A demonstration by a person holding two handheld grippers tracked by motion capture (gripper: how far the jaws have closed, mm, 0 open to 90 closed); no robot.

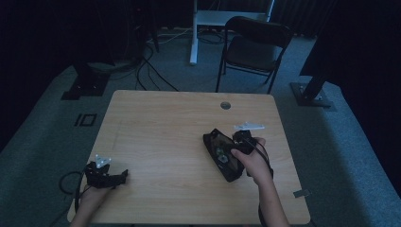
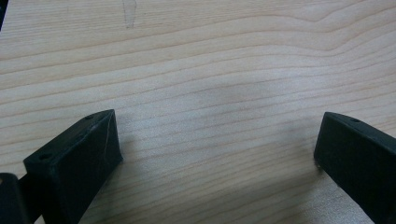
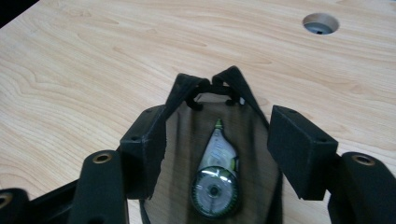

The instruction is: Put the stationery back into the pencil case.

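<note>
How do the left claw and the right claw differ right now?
The left claw has only bare table between its jaws; the right claw straddles a black pouch with a correction tape roller inside. The left sits near the table's front-left edge; the right is toward the middle-right. Both stand open.

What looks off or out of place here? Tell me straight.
Nothing is spilled or broken. The black pouch lies open on the table, askew to its edges, with a correction tape dispenser resting inside. The right gripper stands open over it; the left gripper is open above bare wood.
</note>
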